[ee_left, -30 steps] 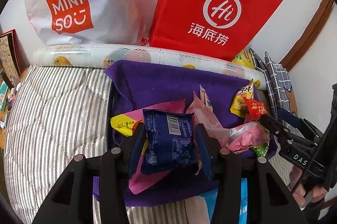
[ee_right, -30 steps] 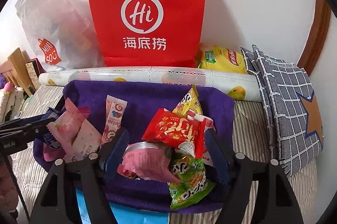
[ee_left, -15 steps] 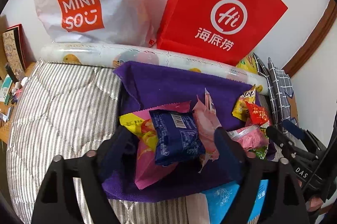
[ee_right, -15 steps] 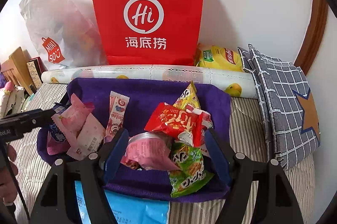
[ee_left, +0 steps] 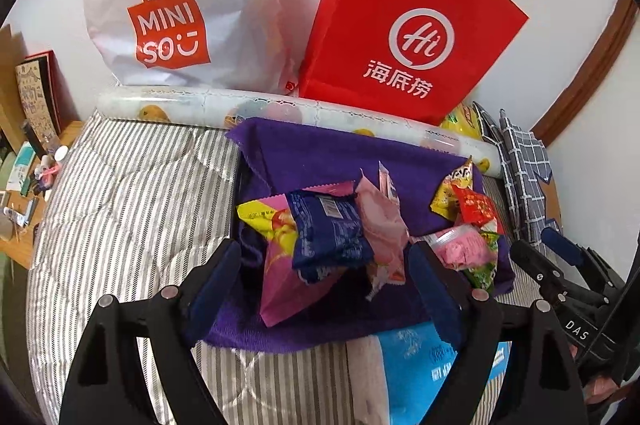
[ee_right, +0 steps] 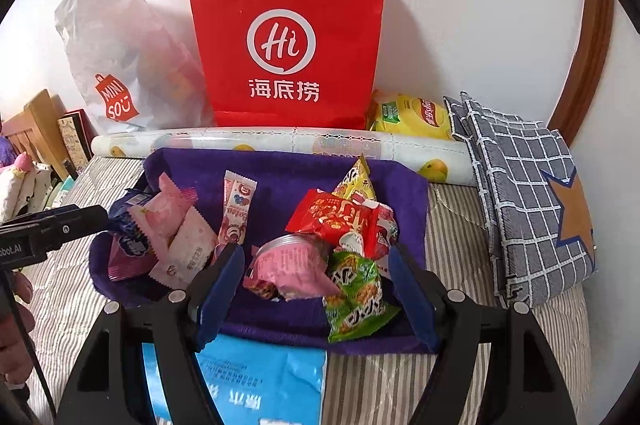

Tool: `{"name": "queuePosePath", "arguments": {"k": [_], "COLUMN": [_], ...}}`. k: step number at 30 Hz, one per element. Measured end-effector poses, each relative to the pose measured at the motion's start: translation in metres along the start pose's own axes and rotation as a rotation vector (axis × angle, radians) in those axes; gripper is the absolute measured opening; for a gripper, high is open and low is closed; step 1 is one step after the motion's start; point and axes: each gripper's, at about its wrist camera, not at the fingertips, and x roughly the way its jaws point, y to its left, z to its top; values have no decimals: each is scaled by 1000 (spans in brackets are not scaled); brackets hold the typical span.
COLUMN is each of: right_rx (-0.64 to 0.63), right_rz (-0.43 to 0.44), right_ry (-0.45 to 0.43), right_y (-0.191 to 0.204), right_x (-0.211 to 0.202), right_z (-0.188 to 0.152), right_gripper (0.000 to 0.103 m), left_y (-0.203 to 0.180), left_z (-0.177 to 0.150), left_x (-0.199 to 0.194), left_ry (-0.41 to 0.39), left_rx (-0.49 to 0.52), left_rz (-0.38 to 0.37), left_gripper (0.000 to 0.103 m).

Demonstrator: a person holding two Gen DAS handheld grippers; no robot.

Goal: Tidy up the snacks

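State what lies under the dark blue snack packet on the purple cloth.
The dark blue packet rests on a pink packet and overlaps a yellow wrapper, all on the purple cloth. Anything directly beneath its middle is hidden.

2 carrier bags point(ee_right: 288, 37) – 1 purple cloth point(ee_right: 280, 169) – 1 patterned roll point(ee_right: 280, 141), 2 grippers point(ee_right: 316, 297)

The right gripper point(ee_right: 316, 289) hovers with its jaws spread wide over a purple cloth point(ee_right: 288, 177) on the striped bedding point(ee_right: 452, 237); between its blue pads point(ee_right: 218, 289) lie a pink-lidded cup point(ee_right: 288, 261), a red packet point(ee_right: 334, 219) and a green packet point(ee_right: 354, 295). The left gripper point(ee_right: 60, 225) reaches in beside pink wrappers point(ee_right: 176, 225); a red Haidilao paper bag point(ee_right: 288, 41) stands against the wall behind.
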Motion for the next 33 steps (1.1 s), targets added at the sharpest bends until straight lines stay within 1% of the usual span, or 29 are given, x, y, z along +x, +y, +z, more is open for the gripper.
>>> {"name": "queuePosePath", "arguments": {"k": [4,7,10,13,17,22,24,25,26,28,30,32,33], "right_rx": [-6,-12,-18,-16,-5,11,16,21,23,25,29,45,53], "right_rz": [-9,-29,-29,-35,-46,-65,-77,-85,-89,-102,-108,-113,-118], "right_ry": [-15,-25,-23,-42,-60,-72,-81,-91,-106,-128,-140,-159,-169], "right_y": [4,7,9,12,14,13,13,13,13,14,15,13,12], "right_x": [-19,-35,-51,-71,-98,-132,-145,-152,-160,-176,-188,-203,-208], "right_z": [-6,-10,-14,-19,-26,-37,-43,-47,-51,-59,-66,-73,-76], "right_gripper": [73,73,73,73,73,73,77,84,88,89,92,97,98], "left_y": [-8,-13,-18,-27,-39,-53,-60,-62,-66,-72,-76,-80,-83], "left_z": [-7,-15,-24,-32,-44,-60,-68,-71,-76,-84,-93,-103,-107], "left_x": [-13,-25,-38,-52,-74,-105,-119,-124,-131,-142,-151,-159,-162], "left_ry": [-11,-25,-34,-37,-60,-93,-116,-124,-134,-146,-150,-158,-163], "left_rx": [30,29,25,47,75,80,90,95,102,113,119,122,125], "left_rz": [11,10,7,25,44,43,58,66,78,90,92,97,104], "left_gripper": [85,85,85,85,85,85,88,90,91,92,94,95,96]}}
